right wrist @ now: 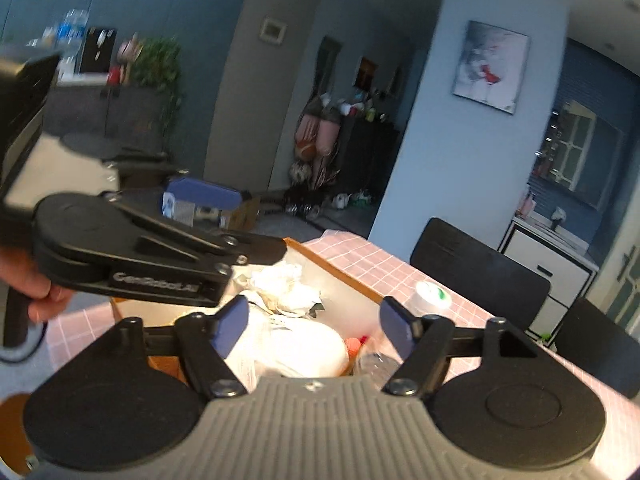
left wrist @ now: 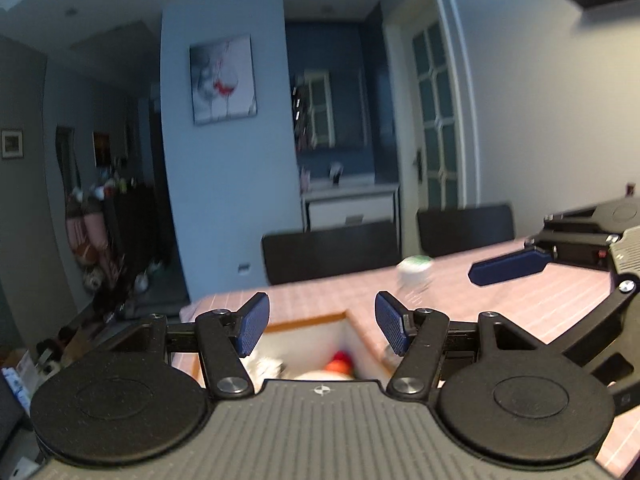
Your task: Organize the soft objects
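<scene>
My left gripper (left wrist: 324, 326) stands open with nothing between its fingers, above a wooden-rimmed box (left wrist: 304, 319) on a pink checked tablecloth (left wrist: 520, 308). Blurred in the box are a red-orange thing (left wrist: 340, 364) and pale soft things. My right gripper (right wrist: 314, 328) is also open and holds nothing, over the same box (right wrist: 332, 270). Below it lie a rounded white soft object (right wrist: 312, 348) and crumpled white pieces (right wrist: 280, 284). A blue finger (left wrist: 508, 266) of the right gripper shows at the right. In the right wrist view a hand (right wrist: 36, 286) holds the left gripper at the left, one blue finger (right wrist: 200, 194) showing.
A white and green roll (right wrist: 432, 294) stands on the cloth beyond the box, also in the left wrist view as a roll (left wrist: 414, 268). Two dark chairs (left wrist: 332, 254) line the table's far edge. A white cabinet (left wrist: 350, 206) and a glazed door (left wrist: 436, 120) are behind.
</scene>
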Available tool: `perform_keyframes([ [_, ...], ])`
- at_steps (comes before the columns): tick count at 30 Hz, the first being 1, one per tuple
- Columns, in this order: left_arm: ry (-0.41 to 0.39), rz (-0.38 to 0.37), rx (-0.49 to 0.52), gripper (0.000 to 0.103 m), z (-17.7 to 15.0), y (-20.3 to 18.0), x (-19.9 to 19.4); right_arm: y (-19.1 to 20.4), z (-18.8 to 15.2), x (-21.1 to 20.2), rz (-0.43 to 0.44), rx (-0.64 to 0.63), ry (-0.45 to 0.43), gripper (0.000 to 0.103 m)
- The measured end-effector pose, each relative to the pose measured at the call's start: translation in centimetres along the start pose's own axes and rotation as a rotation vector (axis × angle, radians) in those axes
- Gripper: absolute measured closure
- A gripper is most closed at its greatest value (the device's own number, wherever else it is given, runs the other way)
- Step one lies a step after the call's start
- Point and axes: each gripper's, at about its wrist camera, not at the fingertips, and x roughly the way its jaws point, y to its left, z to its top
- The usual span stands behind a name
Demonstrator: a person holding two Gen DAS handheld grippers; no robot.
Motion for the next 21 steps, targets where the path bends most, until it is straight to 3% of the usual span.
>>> perform_keyframes([
  [8,-0.144,-0.04,-0.026,0.031,-1.6,-4.1,-3.3,-0.5,-4.0,-5.6,-0.062,0.125,-0.074,0.018],
  [14,-0.165,0.004,-0.049,0.031,-3.1,-5.8,-4.2,-0.3,-8.0,-8.0,-0.132,0.209,-0.129,0.015],
  [21,-0.122,0.049,-0.1,0.031,-5.2,-7.2,-4.7,-0.1,-11.8,-9.3,-0.24,0.374,-0.193,0.008],
])
